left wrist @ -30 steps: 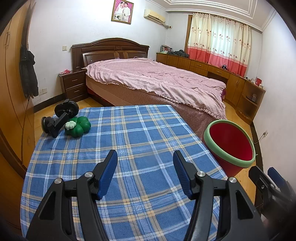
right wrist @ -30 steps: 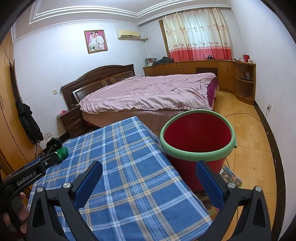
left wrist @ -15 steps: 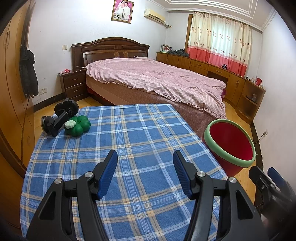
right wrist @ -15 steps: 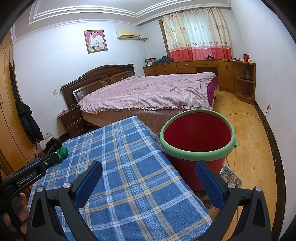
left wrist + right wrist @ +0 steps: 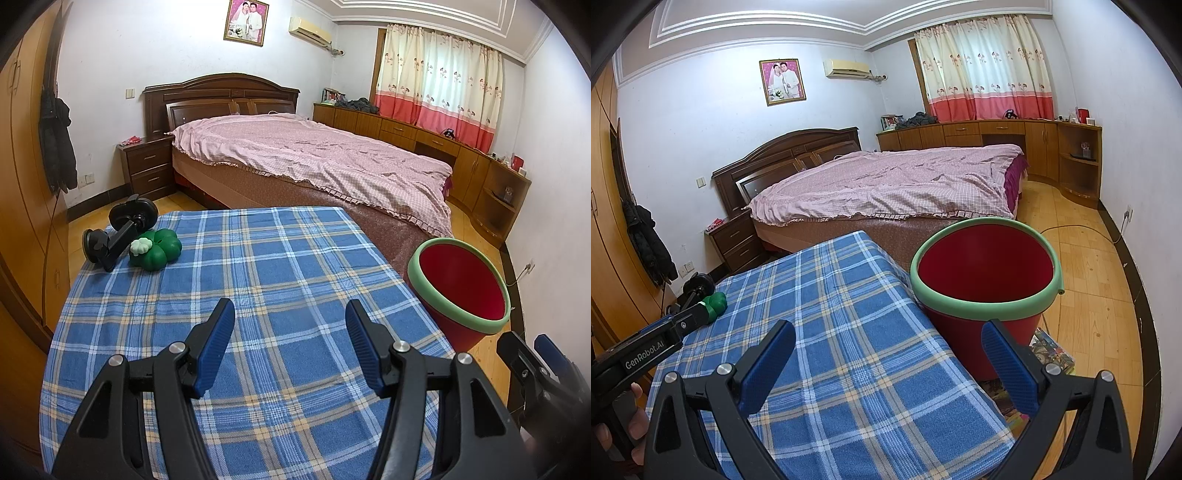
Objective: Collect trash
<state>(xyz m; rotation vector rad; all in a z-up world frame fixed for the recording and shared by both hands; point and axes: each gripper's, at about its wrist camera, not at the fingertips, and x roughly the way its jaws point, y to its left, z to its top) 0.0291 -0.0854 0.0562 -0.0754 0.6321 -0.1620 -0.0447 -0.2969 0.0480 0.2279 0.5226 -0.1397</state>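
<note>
A red bucket with a green rim (image 5: pixel 461 284) (image 5: pixel 984 273) stands on the floor at the right side of a table under a blue plaid cloth (image 5: pixel 236 295) (image 5: pixel 831 332). At the table's far left corner lie a green clover-shaped object (image 5: pixel 157 249) (image 5: pixel 716 302) and a black suction-cup mount (image 5: pixel 118 232). My left gripper (image 5: pixel 290 332) hovers open over the near part of the cloth, nothing between its blue pads. My right gripper (image 5: pixel 888 354) is open too, spanning the table's right edge and the bucket. The left gripper's side (image 5: pixel 653 339) shows in the right wrist view.
A bed with a pink cover (image 5: pixel 314 158) stands just behind the table. A nightstand (image 5: pixel 147 170) is left of it, wardrobes (image 5: pixel 22 184) along the left wall, low cabinets (image 5: pixel 424 136) under the curtains. Magazines (image 5: pixel 1049 347) lie on the wooden floor by the bucket.
</note>
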